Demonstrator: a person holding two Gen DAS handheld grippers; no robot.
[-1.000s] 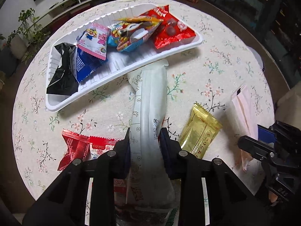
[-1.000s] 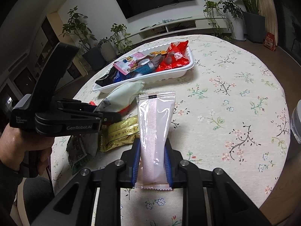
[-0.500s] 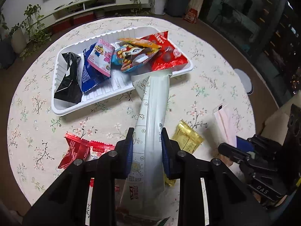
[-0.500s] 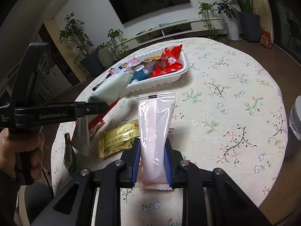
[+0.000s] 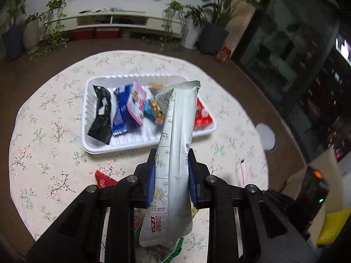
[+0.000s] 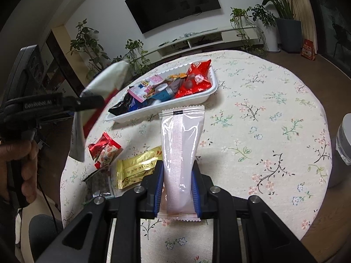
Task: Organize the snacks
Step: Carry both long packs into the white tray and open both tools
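Note:
My left gripper (image 5: 171, 175) is shut on a long silver-white snack pouch (image 5: 177, 144) and holds it high above the table, its far end over the white tray (image 5: 92, 146). The tray holds several snack packs: black, blue, pink and red. My right gripper (image 6: 177, 184) is shut on a long pink-white packet (image 6: 181, 144) just above the table, near the tray (image 6: 210, 92). The left gripper and its pouch (image 6: 103, 83) show at the left of the right wrist view.
On the floral tablecloth lie a gold packet (image 6: 138, 168), a red packet (image 6: 105, 149) and a dark packet (image 6: 99, 185) at the table's near left. A grey round container (image 6: 343, 140) stands off the table's right edge. Plants and a TV stand are behind.
My left gripper has risen and moved towards the tray with the silver pouch, which now hangs over the tray. My right gripper has lifted slightly, still holding the pink packet.

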